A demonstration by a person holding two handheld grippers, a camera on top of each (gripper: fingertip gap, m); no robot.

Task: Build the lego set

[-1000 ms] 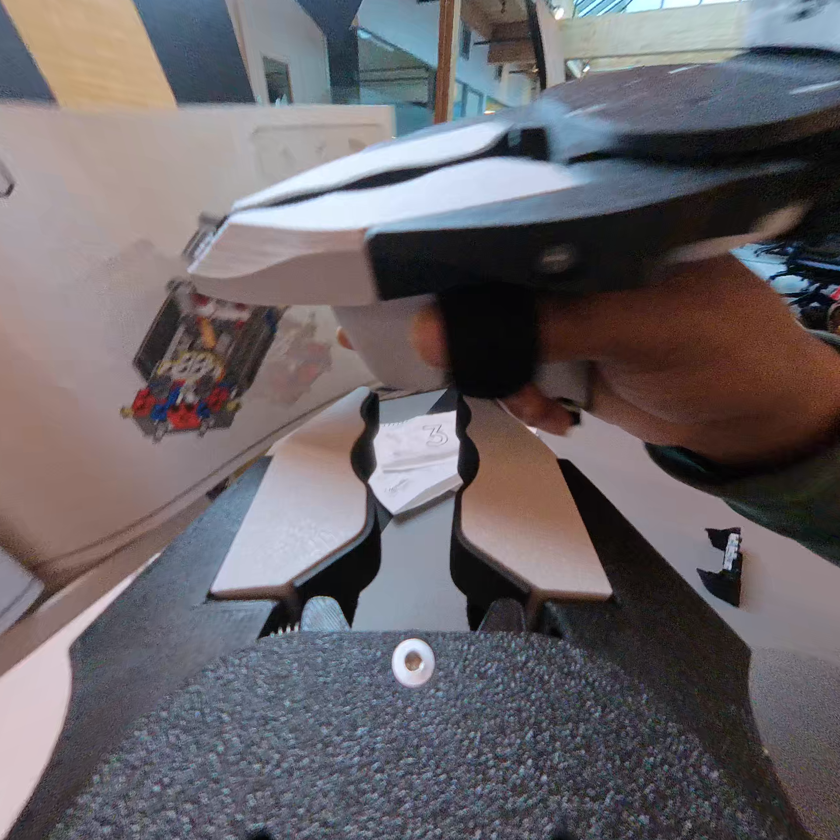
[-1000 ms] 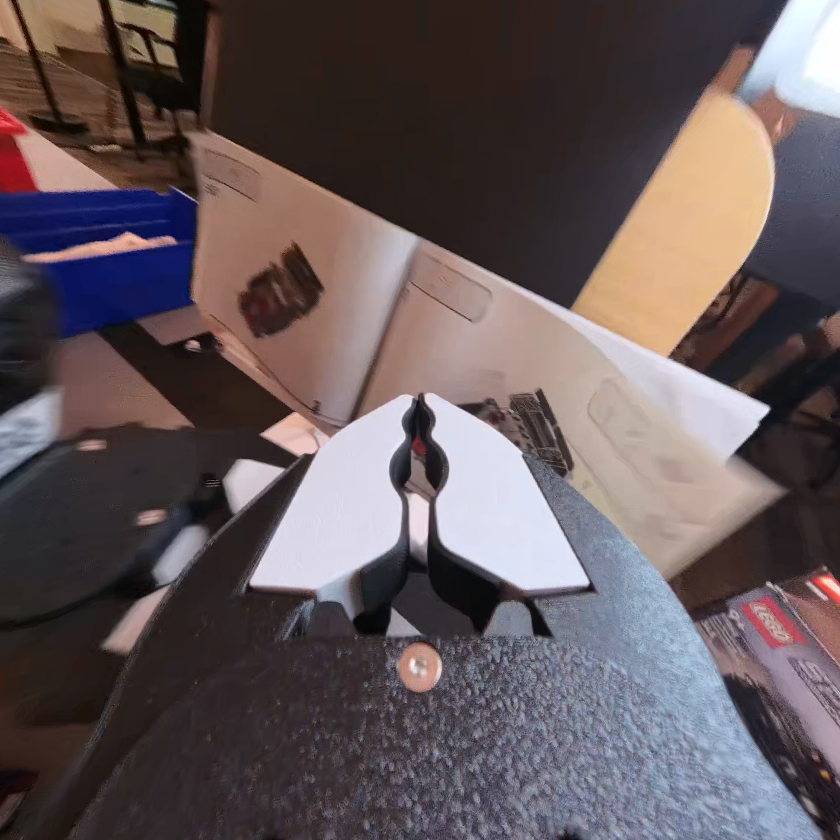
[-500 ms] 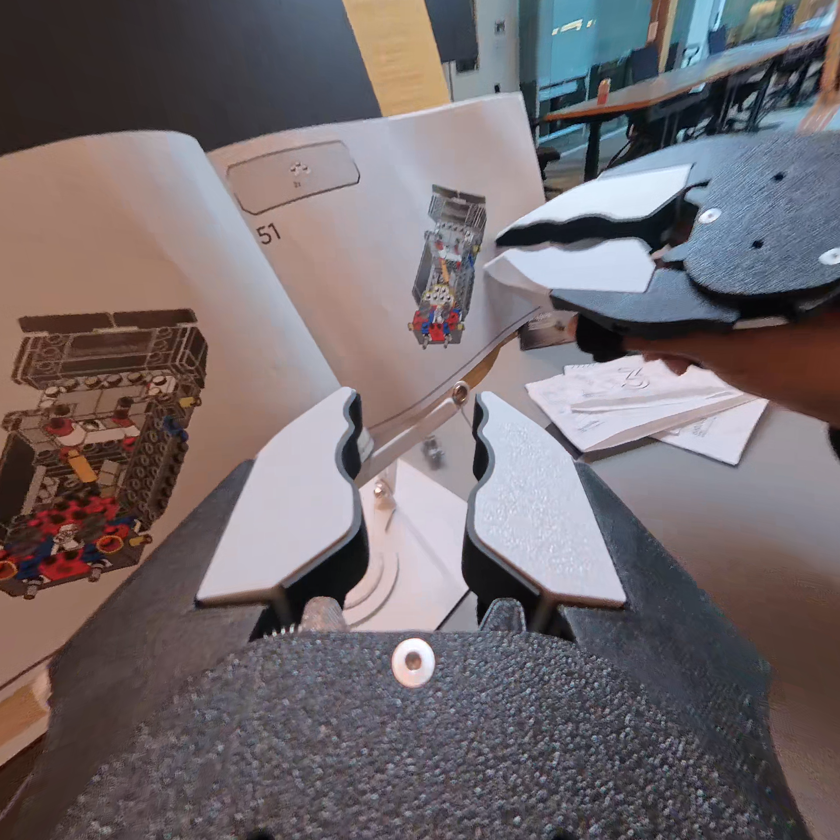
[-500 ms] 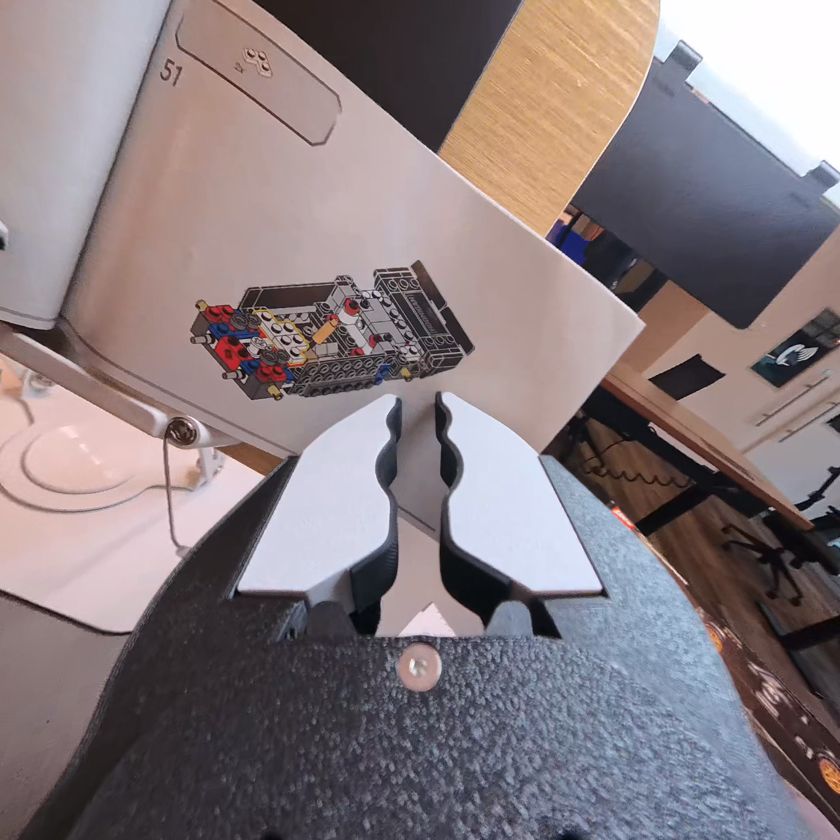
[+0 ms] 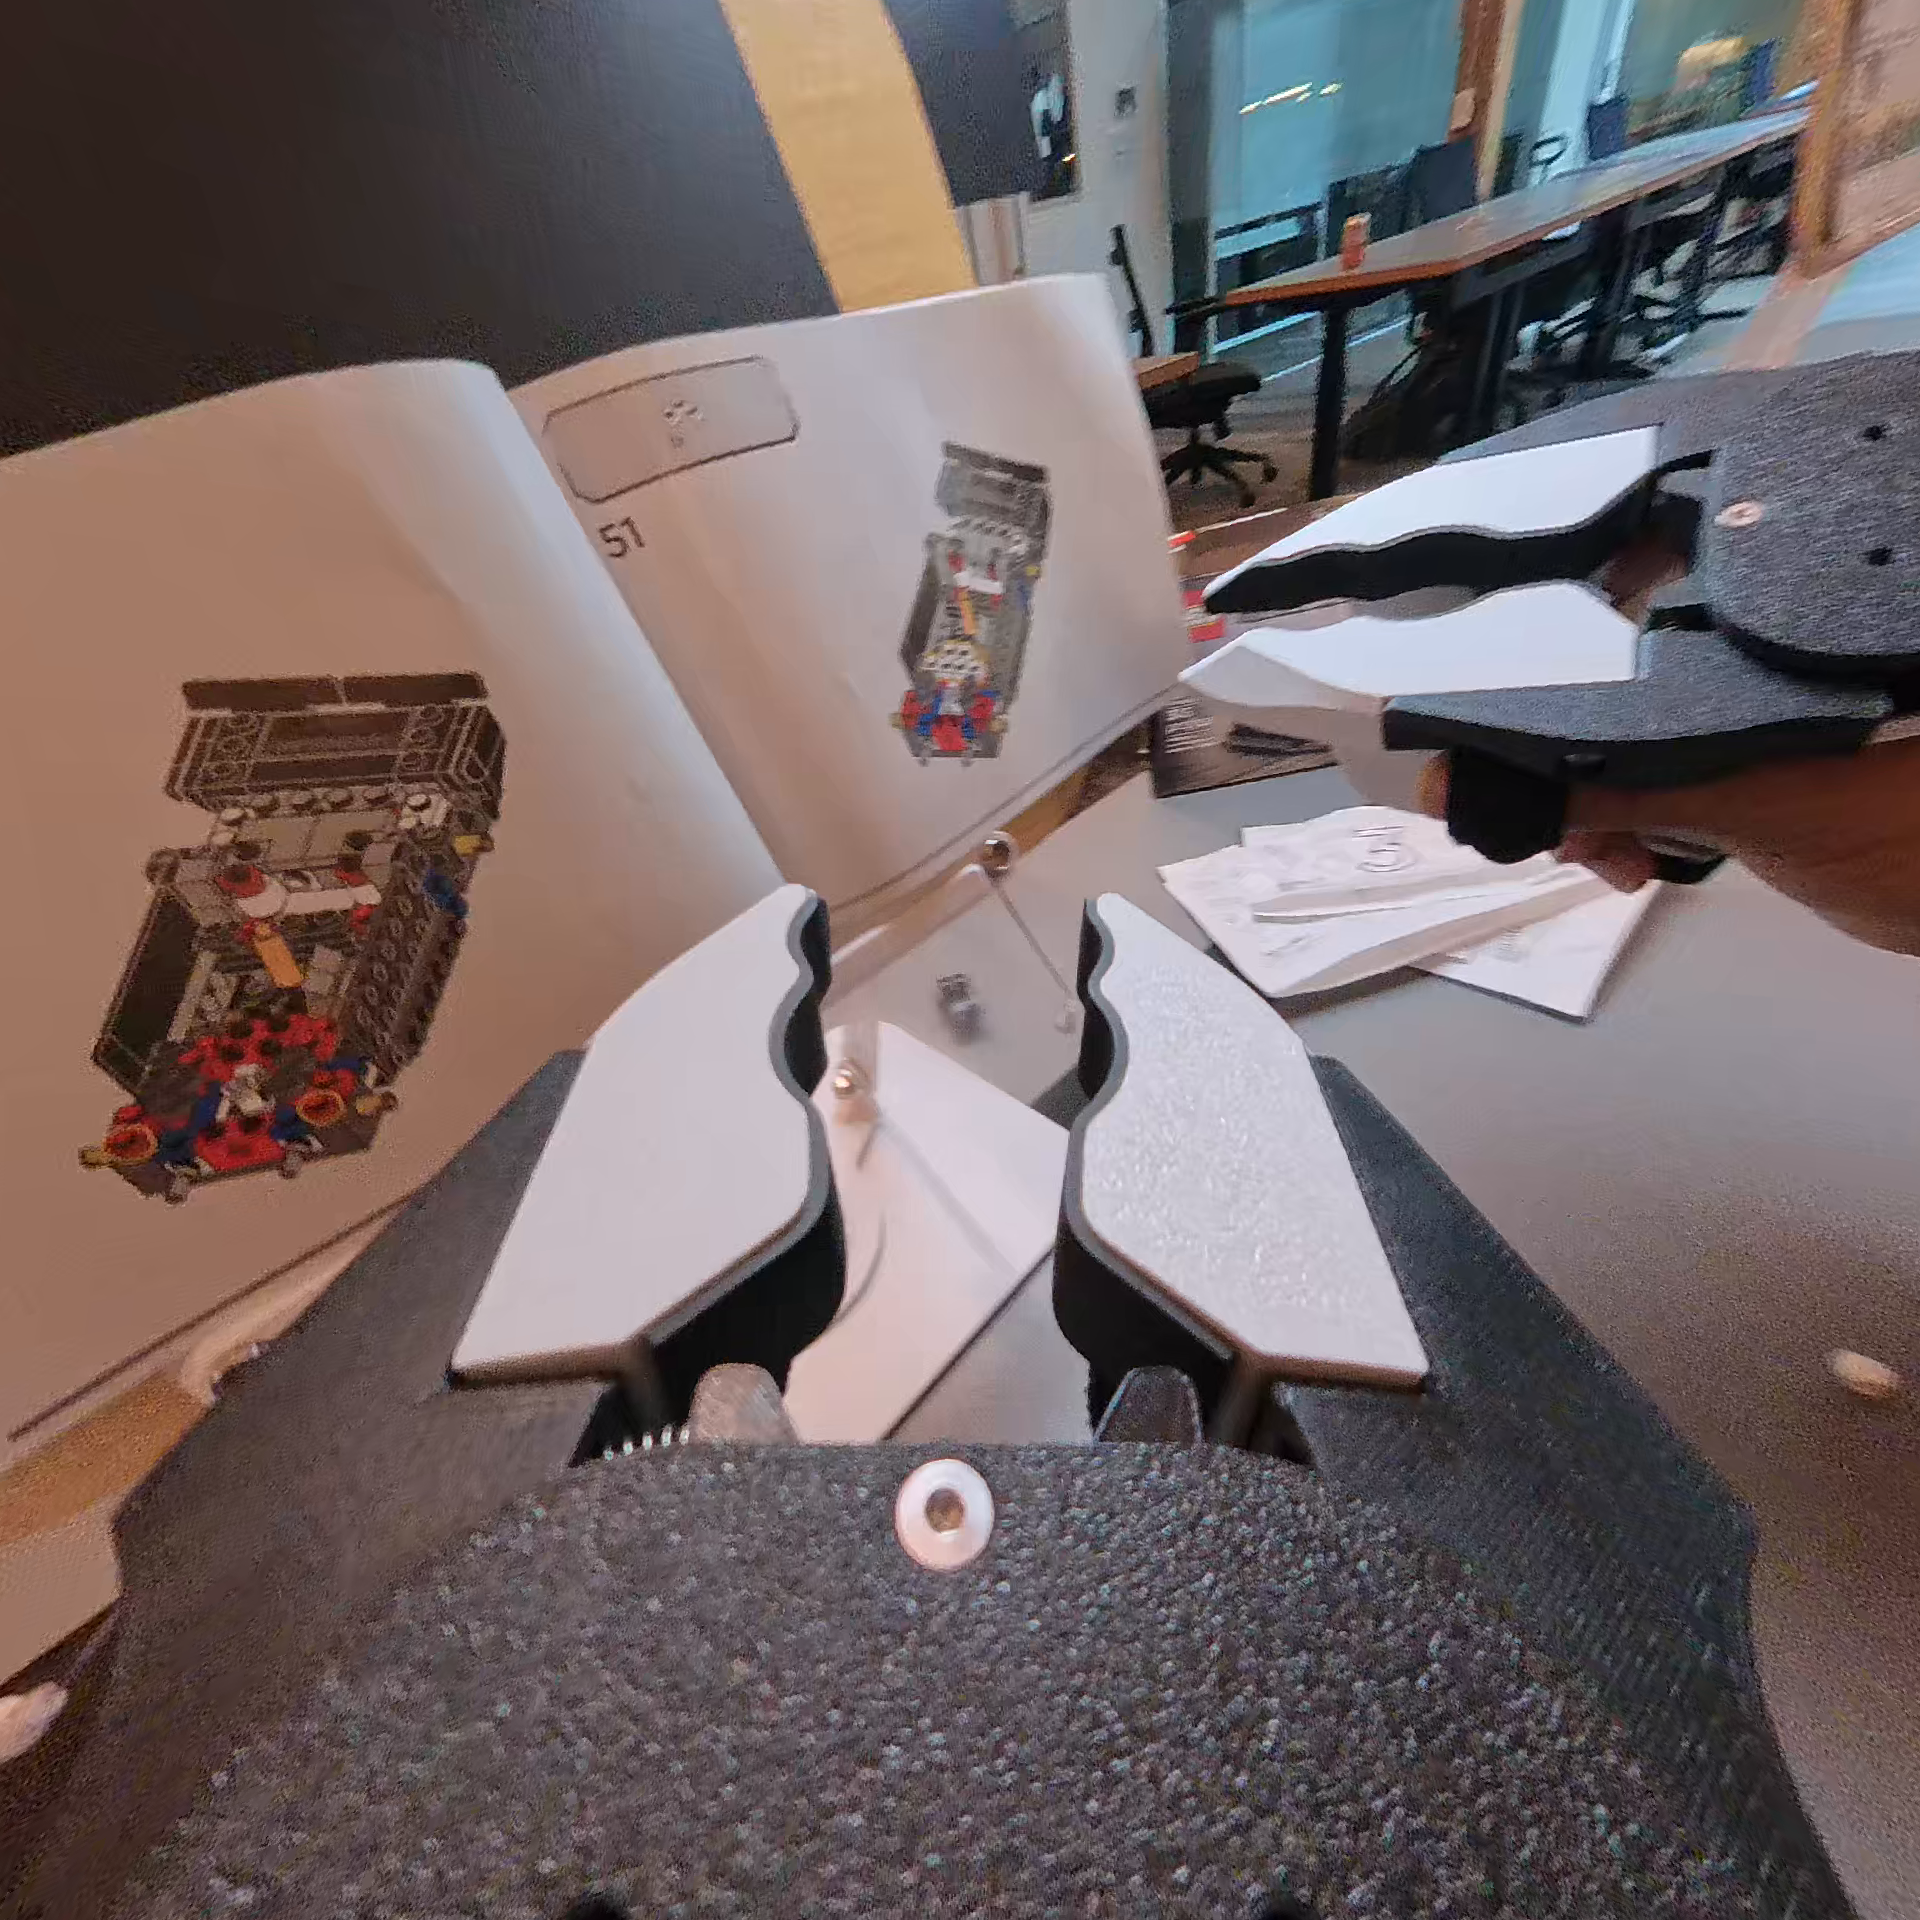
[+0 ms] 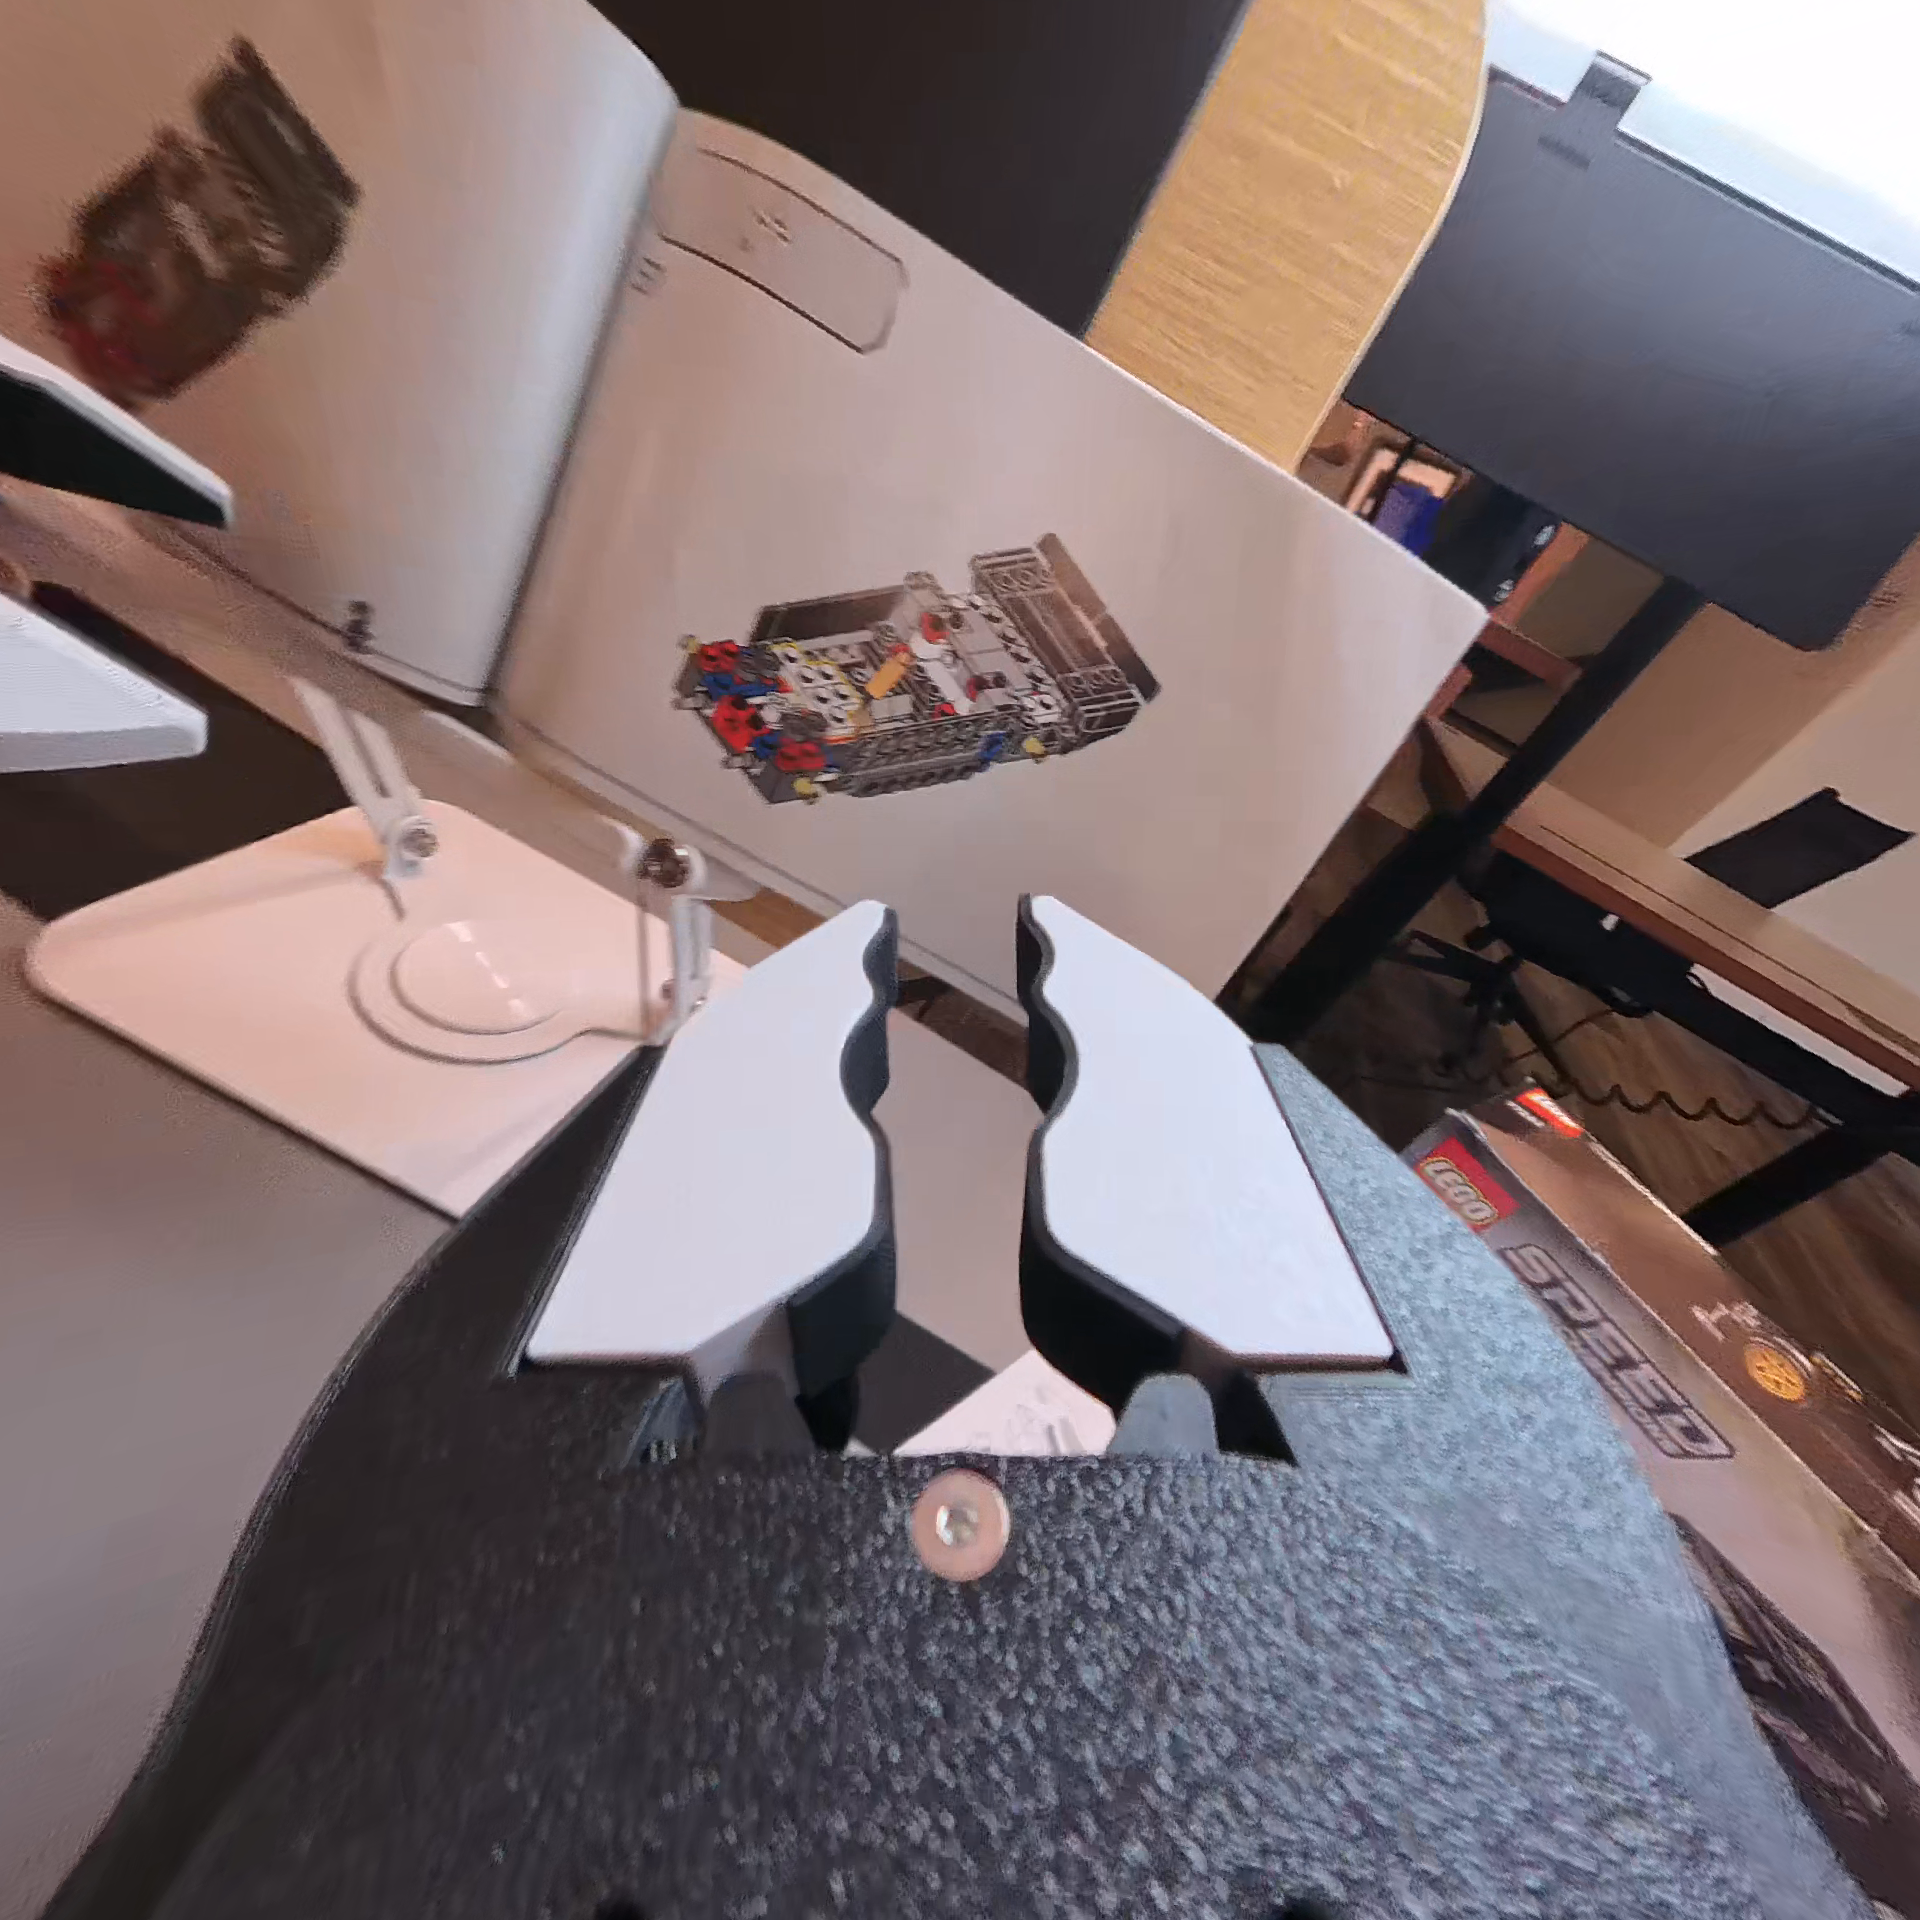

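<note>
An open instruction booklet (image 5: 416, 727) stands on a white stand, showing pictures of a partly built grey, black and red model. It also shows in the right wrist view (image 6: 935, 520). My left gripper (image 5: 954, 914) is open and empty, low in front of the stand's lower edge. My right gripper (image 6: 954, 914) is open and empty, just off the right page's lower corner. In the left wrist view the right gripper (image 5: 1205, 639) hovers beside that page's right edge, apart from it. A small grey piece (image 5: 958, 995) lies on the table under the stand.
The stand's white base plate (image 6: 260, 987) sits on the grey table (image 5: 1558, 1143). Flat white paper packets (image 5: 1382, 914) lie right of the stand. A dark set box (image 6: 1558, 1247) lies at the table's right. Office desks and chairs stand beyond.
My right gripper went from shut to open and drew back from the right page. My left gripper opened wider. Both views swung round to face the booklet.
</note>
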